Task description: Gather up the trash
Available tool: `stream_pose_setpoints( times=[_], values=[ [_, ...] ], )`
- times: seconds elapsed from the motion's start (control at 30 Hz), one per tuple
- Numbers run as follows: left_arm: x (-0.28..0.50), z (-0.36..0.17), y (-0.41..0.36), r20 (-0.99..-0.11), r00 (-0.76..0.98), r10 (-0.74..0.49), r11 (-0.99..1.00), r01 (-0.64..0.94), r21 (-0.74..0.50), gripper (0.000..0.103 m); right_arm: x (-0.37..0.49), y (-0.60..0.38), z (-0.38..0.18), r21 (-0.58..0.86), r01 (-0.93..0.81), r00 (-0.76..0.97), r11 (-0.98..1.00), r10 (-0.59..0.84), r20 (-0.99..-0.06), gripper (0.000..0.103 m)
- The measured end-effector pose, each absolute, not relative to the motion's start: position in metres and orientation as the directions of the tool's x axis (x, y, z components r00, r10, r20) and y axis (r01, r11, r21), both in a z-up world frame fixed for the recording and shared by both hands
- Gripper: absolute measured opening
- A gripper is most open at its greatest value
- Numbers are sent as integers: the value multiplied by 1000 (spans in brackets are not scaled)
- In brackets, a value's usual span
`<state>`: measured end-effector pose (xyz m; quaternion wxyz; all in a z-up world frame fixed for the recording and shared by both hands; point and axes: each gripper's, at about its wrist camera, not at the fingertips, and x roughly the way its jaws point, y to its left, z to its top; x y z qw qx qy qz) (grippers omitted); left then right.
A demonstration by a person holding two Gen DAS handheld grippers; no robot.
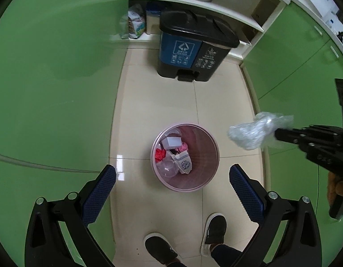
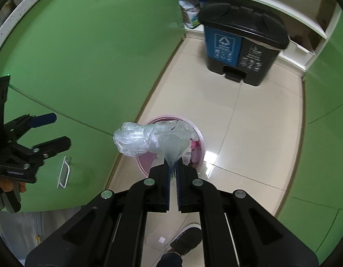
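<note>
A round pink waste bin (image 1: 206,155) stands on the tiled floor, holding crumpled paper, a white box and clear plastic. My left gripper (image 1: 172,174) hangs above its near rim, open and empty. To the right of the bin, my right gripper (image 1: 277,134) is shut on a crumpled clear plastic bag (image 1: 252,131). In the right wrist view the plastic bag (image 2: 147,139) bulges out from the shut right gripper (image 2: 174,166) and covers most of the pink bin (image 2: 199,139). The open left gripper (image 2: 54,131) shows at the left edge.
A black pedal bin (image 1: 194,44) with blue and dark panels stands at the far end of the floor, under white shelves (image 1: 193,2) with pots. Green cabinet doors (image 1: 55,84) line both sides. The person's two shoes (image 1: 213,231) stand just behind the pink bin.
</note>
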<state>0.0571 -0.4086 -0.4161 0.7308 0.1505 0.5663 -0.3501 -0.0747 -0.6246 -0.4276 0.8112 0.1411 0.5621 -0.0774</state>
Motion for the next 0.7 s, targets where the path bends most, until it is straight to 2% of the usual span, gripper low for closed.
stream_pose_setpoints(
  times=[0.13, 0.17, 0.2, 0.23, 0.27, 0.37, 0.7],
  values=[
    [62, -416, -403, -932, 129, -338, 719, 674, -168, 98, -61, -618, -437, 144, 258, 349, 955, 47, -936, 8],
    [63, -417, -403, -932, 131, -337, 723, 671, -167, 98, -60, -618, -440, 142, 255, 345, 956, 47, -938, 20],
    [65, -418, -401, -932, 132, -336, 724, 669, -166, 98, -59, -617, -442, 139, 258, 343, 956, 44, -938, 37],
    [67, -419, -400, -933, 134, -334, 727, 667, -164, 98, -59, -618, -442, 134, 264, 349, 955, 35, -936, 78],
    [68, -421, -399, -934, 132, -332, 729, 665, -165, 98, -60, -618, -442, 135, 266, 360, 954, 32, -932, 92],
    [69, -426, -400, -938, 129, -323, 731, 664, -161, 97, -60, -621, -446, 121, 284, 338, 951, 19, -941, 98],
    [60, -421, -404, -939, 115, -323, 715, 679, -163, 98, -74, -623, -432, 93, 321, 326, 942, -18, -945, 99]
  ],
)
